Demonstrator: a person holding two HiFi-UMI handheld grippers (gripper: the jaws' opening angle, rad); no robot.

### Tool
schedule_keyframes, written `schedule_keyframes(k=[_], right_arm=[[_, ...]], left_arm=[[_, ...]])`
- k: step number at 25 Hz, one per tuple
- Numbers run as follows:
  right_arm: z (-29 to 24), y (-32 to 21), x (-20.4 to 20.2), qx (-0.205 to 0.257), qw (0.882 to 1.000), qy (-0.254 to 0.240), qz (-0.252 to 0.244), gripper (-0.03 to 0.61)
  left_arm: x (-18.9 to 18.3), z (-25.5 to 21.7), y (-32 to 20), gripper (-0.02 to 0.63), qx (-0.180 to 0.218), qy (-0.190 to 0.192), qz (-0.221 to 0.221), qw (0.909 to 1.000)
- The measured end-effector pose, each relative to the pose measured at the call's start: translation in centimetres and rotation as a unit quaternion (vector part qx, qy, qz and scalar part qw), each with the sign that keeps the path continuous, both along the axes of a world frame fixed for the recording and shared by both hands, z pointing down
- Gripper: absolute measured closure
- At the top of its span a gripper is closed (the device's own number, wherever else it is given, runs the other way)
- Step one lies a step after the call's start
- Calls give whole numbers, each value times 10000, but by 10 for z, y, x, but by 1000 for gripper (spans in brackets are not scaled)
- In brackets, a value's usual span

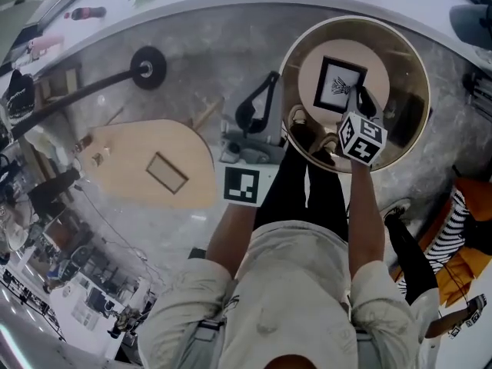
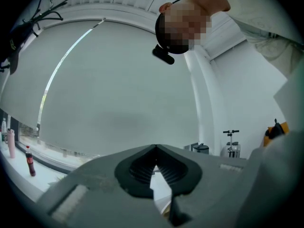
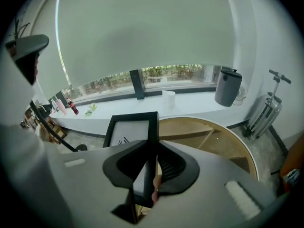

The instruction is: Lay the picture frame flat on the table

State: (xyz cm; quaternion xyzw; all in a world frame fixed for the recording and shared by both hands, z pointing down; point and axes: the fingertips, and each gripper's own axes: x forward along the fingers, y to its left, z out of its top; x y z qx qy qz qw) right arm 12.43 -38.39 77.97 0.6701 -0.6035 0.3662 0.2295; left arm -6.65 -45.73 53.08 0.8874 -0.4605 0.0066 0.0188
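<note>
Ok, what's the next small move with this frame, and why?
Probably ease the right gripper down until the picture frame rests flat on the round table: its jaws clamp the frame's edge, so it is not yet released.

The round table [image 1: 406,51] bears a picture frame [image 1: 339,84].

Grey bin [image 3: 227,87] near a scooter [image 3: 267,112], dark bottle [image 2: 30,161] on the white windowsill [image 3: 190,100].

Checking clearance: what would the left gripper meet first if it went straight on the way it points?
Nothing close: the left gripper faces the grey window blind, which looks far off, though depth is unclear.
</note>
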Motion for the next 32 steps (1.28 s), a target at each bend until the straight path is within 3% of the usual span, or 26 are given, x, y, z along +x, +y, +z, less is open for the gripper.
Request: schedule_keyframes(k=[13, 32], right_arm=[[108, 26, -10, -975, 9949, -244, 9, 505], [167, 42, -11, -1603, 9863, -388, 46, 506]], left_arm=[[2, 52, 9, 611, -324, -20, 115, 9994], [14, 74, 14, 611, -453, -115, 220, 9987]])
